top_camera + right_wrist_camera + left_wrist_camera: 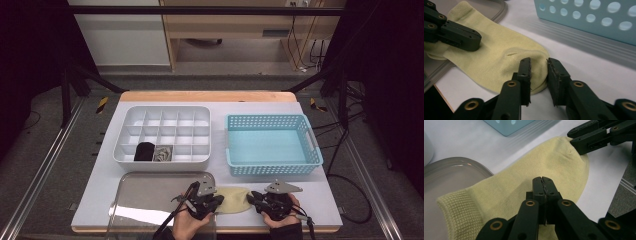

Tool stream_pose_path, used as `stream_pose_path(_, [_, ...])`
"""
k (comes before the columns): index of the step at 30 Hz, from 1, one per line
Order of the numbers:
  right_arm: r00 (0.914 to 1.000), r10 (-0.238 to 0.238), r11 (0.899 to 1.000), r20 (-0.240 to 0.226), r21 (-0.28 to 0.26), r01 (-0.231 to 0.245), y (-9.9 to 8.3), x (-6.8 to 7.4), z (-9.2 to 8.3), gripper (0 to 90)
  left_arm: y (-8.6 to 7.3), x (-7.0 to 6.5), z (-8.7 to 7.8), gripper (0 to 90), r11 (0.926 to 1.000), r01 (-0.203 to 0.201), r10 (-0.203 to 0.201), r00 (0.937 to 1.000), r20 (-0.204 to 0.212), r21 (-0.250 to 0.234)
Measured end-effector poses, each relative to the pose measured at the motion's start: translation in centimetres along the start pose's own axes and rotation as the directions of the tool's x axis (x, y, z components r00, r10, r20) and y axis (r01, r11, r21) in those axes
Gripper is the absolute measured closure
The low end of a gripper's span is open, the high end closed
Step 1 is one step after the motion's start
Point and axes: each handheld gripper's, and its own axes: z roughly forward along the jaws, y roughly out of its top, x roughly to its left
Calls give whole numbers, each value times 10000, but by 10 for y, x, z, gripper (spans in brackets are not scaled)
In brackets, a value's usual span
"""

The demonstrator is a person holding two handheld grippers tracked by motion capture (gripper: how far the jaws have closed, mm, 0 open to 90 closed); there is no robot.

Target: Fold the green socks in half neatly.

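Table (pixel 150 102) w/ organizer (pixel 162 132), basket (pixel 272 145), tray (pixel 150 195), sock (pixel 234 199)

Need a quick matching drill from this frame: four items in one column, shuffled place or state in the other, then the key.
Things:
1. yellow sock
2. blue basket
3. black bundle
4. left gripper

Places or states:
A. in a front-row cell of the white divided box
B. jaws shut, over the sock
C. flat at the table's near edge, cuff over the clear tray's rim
D. nothing inside, right of the white divided box

Pairs: 1-C, 2-D, 3-A, 4-B
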Motion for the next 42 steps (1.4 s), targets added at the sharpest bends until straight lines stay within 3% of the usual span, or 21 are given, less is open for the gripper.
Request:
stream_pose_path(3, [9997, 103, 9999, -235, 19, -103, 0, 0, 0, 842, 0, 0, 1, 891, 10000, -15, 15, 10000, 33, 34])
stream_pose_path(7, [9992, 243, 9997, -308, 18, -243, 1, 0, -2, 859, 0, 0, 2, 891, 10000, 54, -54, 9999, 114, 37])
stream_pose_path(11, [9986, 241, 9991, -476, -341, -257, 6, -1, -9, 861, 1, 0, 3, 891, 9999, 113, -114, 9998, 187, 55])
stream_pose_path(20, [9944, -211, 9948, -1033, -1016, 106, 19, 8, -22, 861, 1, 1, 4, 890, 9998, 150, -153, 9996, 245, 105])
stream_pose_path(25, [9933, -520, 9925, -1032, -1151, 400, 24, 14, -24, 862, 3, 2, 1, 880, 9997, 248, -250, 9992, 324, 51])
stream_pose_path(29, [9930, -565, 9924, -1041, -1143, 445, 25, 15, -24, 862, 6, 5, -11, 873, 9985, 431, -418, 9983, 409, -326])
stream_pose_path(35, [9923, -738, 9895, -991, -1311, 605, 28, 16, -28, 863, 6, 17, -43, 873, 9949, 526, -527, 9986, 17, -859])
stream_pose_path(38, [9910, -828, 9884, -1050, -1359, 682, 30, 18, -29, 863, -2, 27, -59, 870, 9929, 624, -662, 9972, -343, -1015])
stream_pose_path(42, [9879, -993, 9874, -1190, -1344, 831, 35, 22, -28, 863, -20, 40, -74, 867, 9927, 821, -895, 9926, -827, -882])
